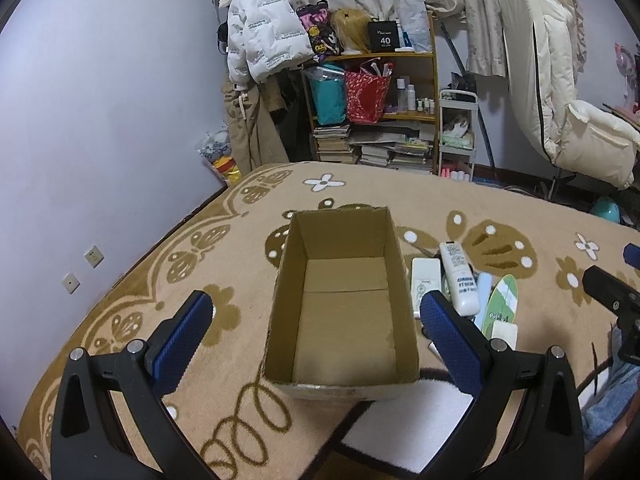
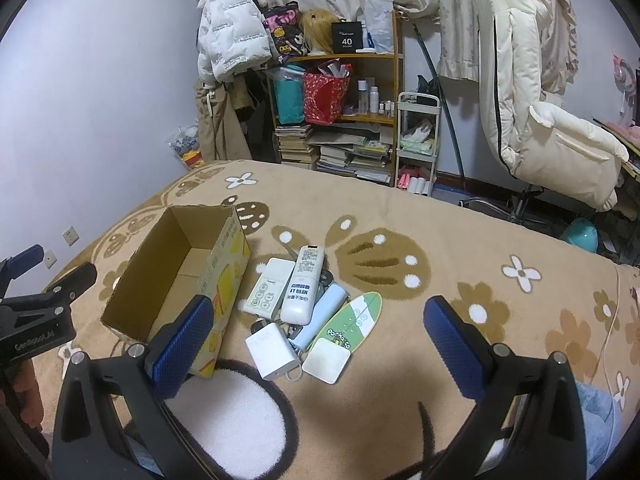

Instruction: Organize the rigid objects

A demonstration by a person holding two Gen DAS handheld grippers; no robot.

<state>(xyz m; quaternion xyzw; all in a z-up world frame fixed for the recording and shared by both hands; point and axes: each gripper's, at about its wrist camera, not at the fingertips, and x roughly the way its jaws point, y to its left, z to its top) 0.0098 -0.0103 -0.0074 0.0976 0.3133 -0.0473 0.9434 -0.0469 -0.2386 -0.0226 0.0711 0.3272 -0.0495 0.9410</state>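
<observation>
Both claws spread wide, holding nothing: left claw [image 1: 316, 328] over the open cardboard box [image 1: 342, 388] on the bed blanket [image 1: 132, 280]. Right claw [image 2: 318, 336] above pile just right of box: two remotes [image 2: 302, 290], white charger [image 2: 273, 350], green mini skateboard [image 2: 352, 320]. Box's yellow print seen in right view only.

My left claw [image 1: 316, 328] hangs spread wide above the open cardboard box [image 1: 340, 312] — its top is unblocked and its floor bare, so the way straight down is free. Just beside the box's right wall lies a tight heap: two white remotes [image 2: 300, 292], a pale blue tube [image 2: 322, 316], a green toy board [image 2: 352, 318], a white charger [image 2: 272, 350] and a white square pad [image 2: 326, 360], touching or overlapping, with little gap between them. My right claw [image 2: 320, 340] hovers open over that heap. The blanket [image 2: 440, 240] to the right of it lies bare.
</observation>
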